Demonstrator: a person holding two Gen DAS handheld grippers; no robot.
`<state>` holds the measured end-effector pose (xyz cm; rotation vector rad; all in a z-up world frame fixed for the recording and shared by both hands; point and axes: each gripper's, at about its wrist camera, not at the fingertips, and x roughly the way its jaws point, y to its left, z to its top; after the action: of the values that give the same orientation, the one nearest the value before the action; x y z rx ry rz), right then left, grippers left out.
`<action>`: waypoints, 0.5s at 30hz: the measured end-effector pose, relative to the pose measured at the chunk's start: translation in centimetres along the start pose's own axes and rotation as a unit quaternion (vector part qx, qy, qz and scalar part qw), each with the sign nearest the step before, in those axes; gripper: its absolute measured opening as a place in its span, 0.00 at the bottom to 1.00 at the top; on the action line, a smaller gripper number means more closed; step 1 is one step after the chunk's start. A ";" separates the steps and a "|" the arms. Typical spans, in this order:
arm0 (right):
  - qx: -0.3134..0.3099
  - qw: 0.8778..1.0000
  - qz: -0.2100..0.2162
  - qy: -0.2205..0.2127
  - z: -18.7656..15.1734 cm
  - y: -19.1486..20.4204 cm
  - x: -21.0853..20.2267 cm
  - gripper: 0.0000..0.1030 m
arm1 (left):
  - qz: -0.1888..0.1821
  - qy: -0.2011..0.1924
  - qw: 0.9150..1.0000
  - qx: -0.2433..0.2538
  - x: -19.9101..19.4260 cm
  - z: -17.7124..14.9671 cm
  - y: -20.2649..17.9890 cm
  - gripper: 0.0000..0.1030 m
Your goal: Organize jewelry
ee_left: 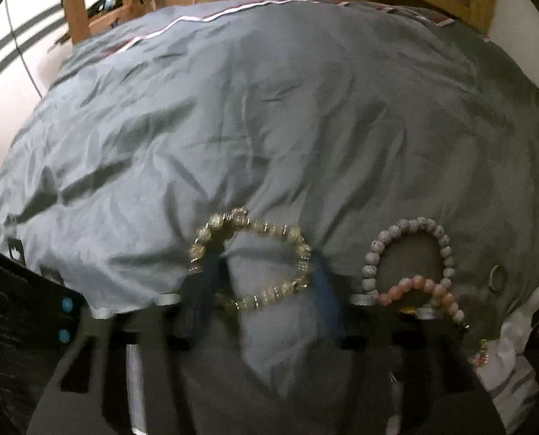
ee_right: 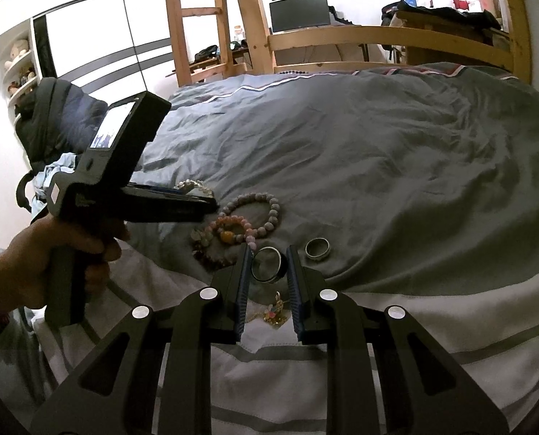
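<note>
Black linkage arms filled the bottom of the right wrist view, and beyond them the right gripper (ee_right: 268,261) held a dark metal ring (ee_right: 266,264) between its two blue-padded fingers (ee_right: 245,282). The pads stood close on either side of the band and seemed to touch it, so I judged it pinched, probably just lifted or about to be set down. A second ring, silver (ee_right: 318,248), lay just beside it on the grey duvet (ee_right: 378,163). Under the fingers a small gold charm with pink parts (ee_right: 275,313) rested on the pale striped part of the bedding.

From the left wrist camera, the left gripper (ee_left: 262,272) had its fingers spread wide inside a clear crystal bead bracelet (ee_left: 251,261). The loop hung stretched around both fingertips, a hold that likely kept it open and off the cloth so it could be carried without tangling.

Just to the right, a grey speckled bead bracelet (ee_left: 407,250) lay flat on the duvet, and a pink bead bracelet (ee_left: 425,290) overlapped its near edge. More beaded pieces were bunched beside them in the right wrist view, though I could not separate them clearly.

No tray or box showed in either view, so the sorting apparently happened on the bed itself, rings to one side and bracelets to the other. The job looked only partly done.
</note>
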<state>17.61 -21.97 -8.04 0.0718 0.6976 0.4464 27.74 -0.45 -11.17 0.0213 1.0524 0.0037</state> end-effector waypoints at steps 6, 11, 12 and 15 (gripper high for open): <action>0.001 1.000 -0.002 -0.003 0.1 -0.1 0.0 0.20 | -0.037 -0.002 0.998 -0.055 -1.1 0.1 2.0 0.06; 0.000 1.000 -0.004 -0.011 0.2 0.0 -0.4 0.20 | -0.040 -0.035 0.997 -0.047 -3.3 0.6 1.5 0.06; -0.001 1.000 -0.004 -0.014 0.3 0.1 -0.5 0.20 | -0.042 -0.045 0.997 -0.047 -4.0 0.6 1.4 0.06; -0.004 1.000 -0.006 -0.022 0.4 0.3 -1.1 0.20 | -0.048 -0.059 0.996 -0.049 -5.8 0.5 1.7 0.06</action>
<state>17.06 -22.13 -6.99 0.0700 0.6517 0.4356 25.30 1.19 -5.89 -0.1166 0.9338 -0.0319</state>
